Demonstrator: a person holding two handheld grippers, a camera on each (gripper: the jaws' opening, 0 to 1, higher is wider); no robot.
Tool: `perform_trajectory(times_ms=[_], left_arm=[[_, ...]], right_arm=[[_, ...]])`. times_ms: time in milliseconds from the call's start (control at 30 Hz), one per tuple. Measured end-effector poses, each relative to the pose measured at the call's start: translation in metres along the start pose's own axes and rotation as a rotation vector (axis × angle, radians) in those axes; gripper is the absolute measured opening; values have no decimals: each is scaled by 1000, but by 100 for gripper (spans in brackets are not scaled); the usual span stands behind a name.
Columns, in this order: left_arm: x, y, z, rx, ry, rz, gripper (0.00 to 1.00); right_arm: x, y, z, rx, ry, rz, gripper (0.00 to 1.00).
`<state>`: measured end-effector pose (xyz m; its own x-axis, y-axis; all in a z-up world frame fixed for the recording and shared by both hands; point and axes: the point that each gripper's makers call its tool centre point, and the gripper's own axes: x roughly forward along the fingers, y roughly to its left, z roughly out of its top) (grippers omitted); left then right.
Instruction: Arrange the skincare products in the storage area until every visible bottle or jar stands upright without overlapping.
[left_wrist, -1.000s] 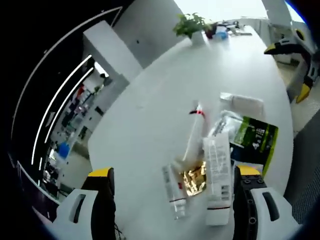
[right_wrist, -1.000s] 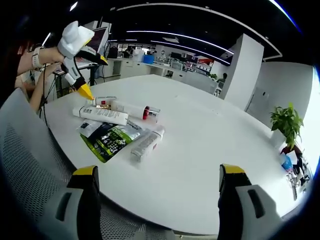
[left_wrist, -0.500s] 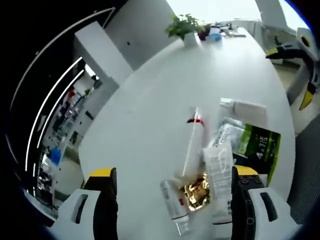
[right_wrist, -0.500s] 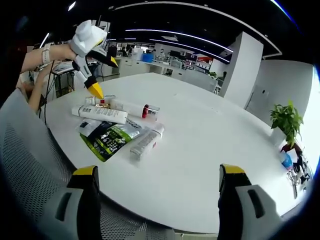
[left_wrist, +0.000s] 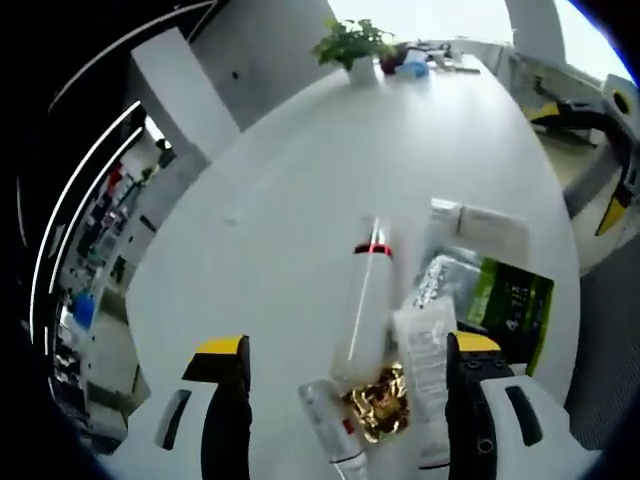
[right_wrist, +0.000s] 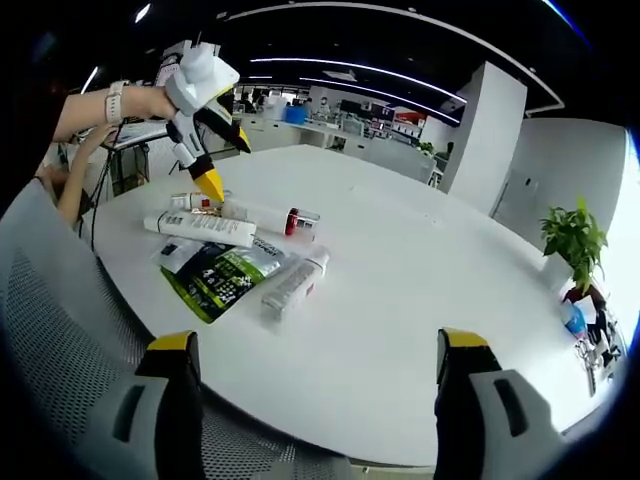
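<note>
In the left gripper view, the left gripper (left_wrist: 345, 400) hangs with its yellow-tipped jaws spread wide, holding nothing, just above a cluster of skincare products lying flat on the round white table (left_wrist: 300, 190). Nearest, between the jaws, lie a small clear bottle with a red label (left_wrist: 328, 430) and a crinkled gold foil packet (left_wrist: 378, 405), touching or nearly so; the blur makes this hard to judge. Beside them is a white squeeze tube with printed text (left_wrist: 425, 355). Beyond, a long slim clear tube with a red band (left_wrist: 362, 300) points away, and a green and silver pouch (left_wrist: 495, 295) lies to the right, with a white tube with a clear cap (left_wrist: 478, 220) past it. Far off stands a green potted plant (left_wrist: 350, 45).

In the right gripper view, the right gripper (right_wrist: 310, 400) is also wide open and empty, well apart from the products, near the table edge and a grey mesh chair back (right_wrist: 60, 360). Across the table a person's hand (right_wrist: 150, 102) holds the left gripper tip-down over the cluster.
</note>
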<state>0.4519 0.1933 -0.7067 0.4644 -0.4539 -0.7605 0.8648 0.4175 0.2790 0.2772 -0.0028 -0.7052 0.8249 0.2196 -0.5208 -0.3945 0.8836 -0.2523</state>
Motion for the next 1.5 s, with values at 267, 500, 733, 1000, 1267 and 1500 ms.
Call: perform_trajectory(times_ms=[267,500,733,1000,1267,1500], left_arm=[[14,-10,3,-24,32,-94,64],[25,-10,7,-15,58,-155,56],[37,-15,12,-12,77,-210,47],[50,-24,9,-12,133,-263,42],[62,-32,11,-38,162,-316,40],[75,-30,7,-19,209,-328,37]], right_arm=[[0,-1,0,-2,2,-2,98],[1,1,-2,2,11,8,97],[0,1,-4,3,23,10,96],[0,0,-3,3,23,3,97],[0,-1,-5,3,32,1,96],[0,-1,-5,5,34,0,95]])
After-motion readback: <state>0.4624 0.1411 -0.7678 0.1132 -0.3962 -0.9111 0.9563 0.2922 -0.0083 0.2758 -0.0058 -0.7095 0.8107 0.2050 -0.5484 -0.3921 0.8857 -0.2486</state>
